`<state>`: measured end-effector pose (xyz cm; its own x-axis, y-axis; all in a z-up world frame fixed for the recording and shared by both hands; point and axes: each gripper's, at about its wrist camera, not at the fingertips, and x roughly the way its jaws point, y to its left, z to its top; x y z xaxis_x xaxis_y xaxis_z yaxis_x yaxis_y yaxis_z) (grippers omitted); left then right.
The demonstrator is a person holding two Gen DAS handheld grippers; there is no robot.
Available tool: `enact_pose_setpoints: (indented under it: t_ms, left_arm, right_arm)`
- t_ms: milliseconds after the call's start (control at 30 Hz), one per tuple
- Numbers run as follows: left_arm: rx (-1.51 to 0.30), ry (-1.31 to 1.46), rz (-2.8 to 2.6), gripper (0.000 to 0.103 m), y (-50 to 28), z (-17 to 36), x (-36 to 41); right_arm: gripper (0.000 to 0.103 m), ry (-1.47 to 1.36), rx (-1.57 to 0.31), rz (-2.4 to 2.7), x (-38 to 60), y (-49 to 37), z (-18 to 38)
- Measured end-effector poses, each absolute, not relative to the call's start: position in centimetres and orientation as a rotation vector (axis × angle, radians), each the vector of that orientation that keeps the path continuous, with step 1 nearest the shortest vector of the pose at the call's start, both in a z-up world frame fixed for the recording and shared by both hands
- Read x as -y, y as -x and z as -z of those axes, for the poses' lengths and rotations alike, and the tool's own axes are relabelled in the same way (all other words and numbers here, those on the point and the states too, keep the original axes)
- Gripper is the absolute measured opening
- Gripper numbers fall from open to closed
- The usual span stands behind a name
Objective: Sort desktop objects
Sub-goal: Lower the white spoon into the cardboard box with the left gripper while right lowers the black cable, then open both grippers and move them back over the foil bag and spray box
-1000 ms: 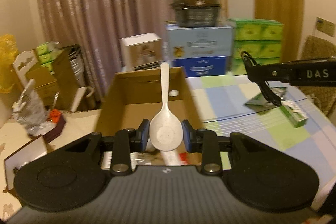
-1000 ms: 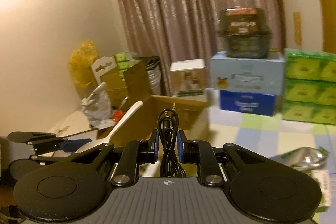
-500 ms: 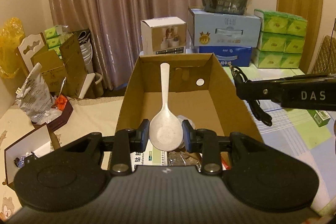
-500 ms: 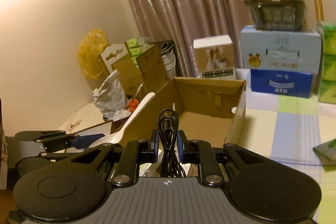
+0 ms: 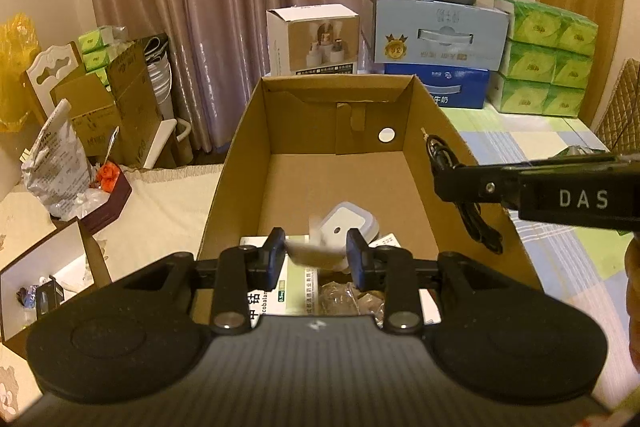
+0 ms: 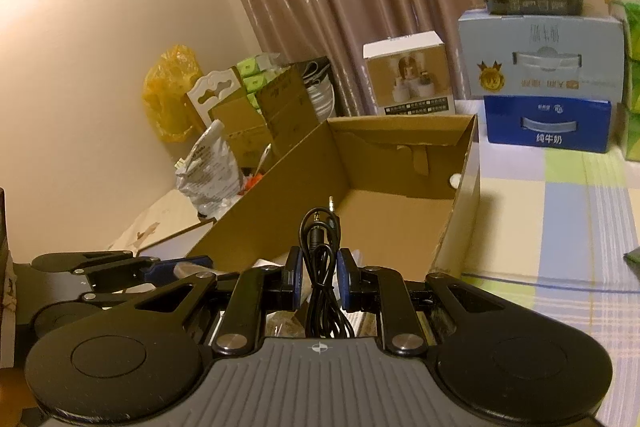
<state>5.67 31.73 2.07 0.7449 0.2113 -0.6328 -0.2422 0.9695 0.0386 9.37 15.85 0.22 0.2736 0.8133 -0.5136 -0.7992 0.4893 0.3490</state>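
An open cardboard box stands in front of both grippers; it also shows in the right wrist view. My left gripper is open over its near end. A blurred white spoon is dropping between the fingers, free of them. My right gripper is shut on a coiled black audio cable above the box's right wall; the cable also shows in the left wrist view. A white square lidded container and medicine packets lie in the box.
Stacked boxes, a white carton and green tissue packs stand behind the box. A checked tablecloth lies to the right. Cartons, a chair and bags crowd the left.
The left gripper has opened and let go of the white spoon, which falls into the box. Both grippers have moved forward and lower over the box.
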Motion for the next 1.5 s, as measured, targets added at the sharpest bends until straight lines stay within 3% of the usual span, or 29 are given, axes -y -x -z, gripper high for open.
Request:
enact_pose_setpoints:
  t_ms: [500,633,700,767,1233,1500]
  left_arm:
    - [-0.673,0.054,-0.295,0.034,-3.9,-2.4,-32.8]
    - [-0.672,0.049,-0.298,0.036,-3.7,-2.5,-32.8]
    - [-0.671,0.047,-0.299,0.038,-3.6,-2.4,-32.8]
    - [-0.674,0.049,-0.3,0.038,-3.6,-2.4,-32.8]
    - [-0.672,0.039,-0.288,0.046,-3.3,-2.8,-31.1]
    - [-0.662,0.027,-0.275,0.056,-2.9,-3.9,-29.4]
  right_arm:
    - [0.015,-0.056,-0.768,-1.103,-16.3,-9.5,0.5]
    - [0.025,-0.088,-0.775,-1.096,-15.9,-9.8,0.6]
    - [0.037,-0.089,-0.767,-1.089,-15.8,-9.9,0.5]
    - [0.04,-0.096,-0.759,-1.088,-15.5,-9.9,0.3]
    - [0.05,-0.137,-0.729,-1.046,-12.2,-10.3,-0.6]
    - [0.059,-0.147,-0.706,-1.015,-9.4,-10.1,-1.9]
